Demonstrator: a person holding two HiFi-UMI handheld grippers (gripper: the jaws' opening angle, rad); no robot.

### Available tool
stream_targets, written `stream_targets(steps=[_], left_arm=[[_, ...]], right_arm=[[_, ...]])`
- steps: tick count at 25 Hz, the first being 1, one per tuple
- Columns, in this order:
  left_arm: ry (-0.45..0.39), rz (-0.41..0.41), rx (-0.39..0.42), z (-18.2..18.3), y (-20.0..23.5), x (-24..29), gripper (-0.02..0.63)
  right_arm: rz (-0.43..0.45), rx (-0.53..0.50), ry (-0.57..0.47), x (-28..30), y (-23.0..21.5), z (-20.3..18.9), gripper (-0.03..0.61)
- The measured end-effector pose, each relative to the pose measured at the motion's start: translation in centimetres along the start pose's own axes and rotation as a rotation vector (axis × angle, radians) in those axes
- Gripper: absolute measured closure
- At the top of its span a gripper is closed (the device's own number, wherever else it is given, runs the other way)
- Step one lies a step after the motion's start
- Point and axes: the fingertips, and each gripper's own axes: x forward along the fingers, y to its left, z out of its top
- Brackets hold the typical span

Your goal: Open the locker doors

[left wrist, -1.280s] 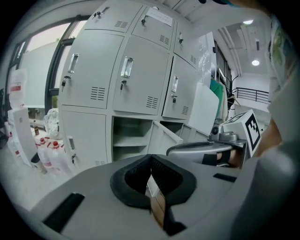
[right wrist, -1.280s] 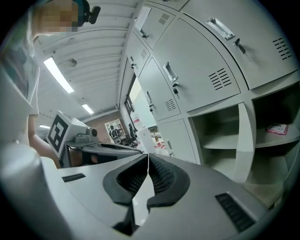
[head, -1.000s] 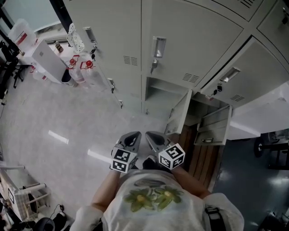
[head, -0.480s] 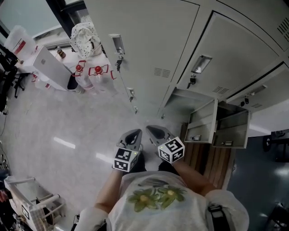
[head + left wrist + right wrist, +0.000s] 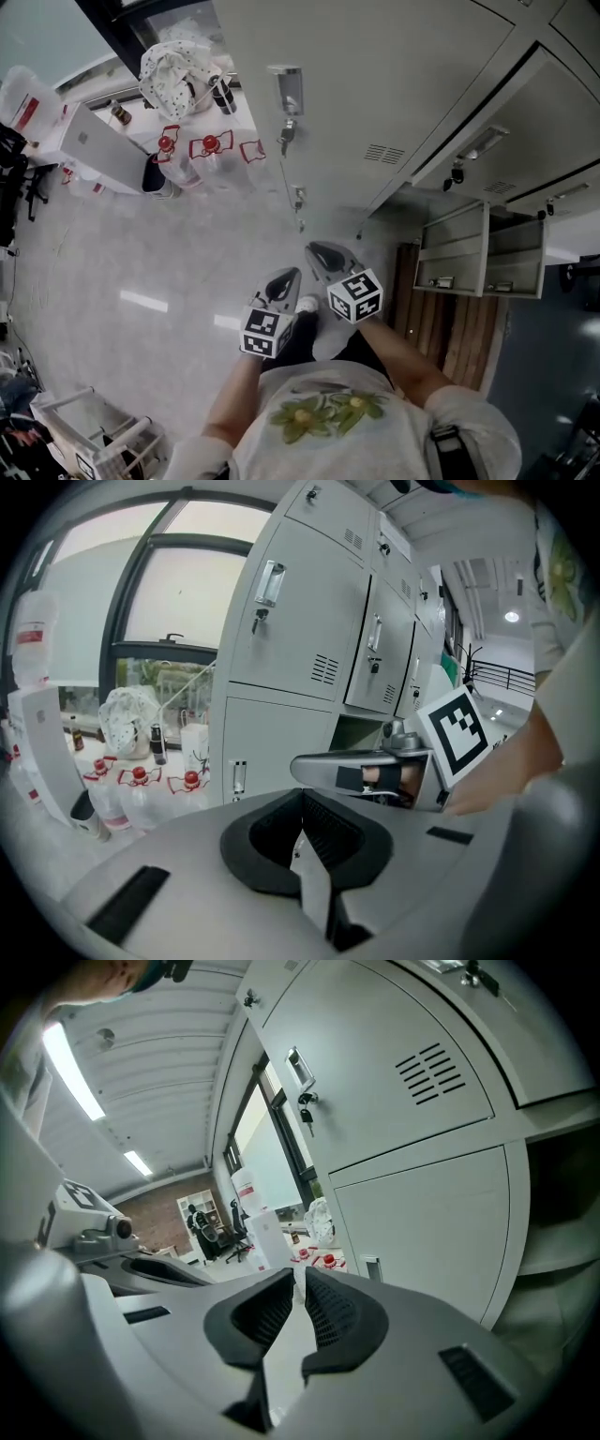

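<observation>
The left gripper (image 5: 300, 808) and right gripper (image 5: 298, 1288) were both pressed together, empty, apart from the closed lower locker door (image 5: 272, 747) ahead; arriving shut, their jaws could skid off its small handle (image 5: 238, 775), leaving it unopened.

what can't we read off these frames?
- What's behind the two swung-out doors: head view, the doors and shadow cover it.
- Key in the closed door: head view, too small to read its turn.
- Open lower compartment: left gripper view, the right gripper blocks most of it.
</observation>
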Motion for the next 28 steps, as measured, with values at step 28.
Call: stream_targets(steps=[28], left_arm=[[-0.016, -0.021, -0.047, -1.2, 9.7, 3.4, 0.586]], right_arm=[[-0.247, 0.025, 0.12, 14.7, -8.7, -4.8, 0.39]])
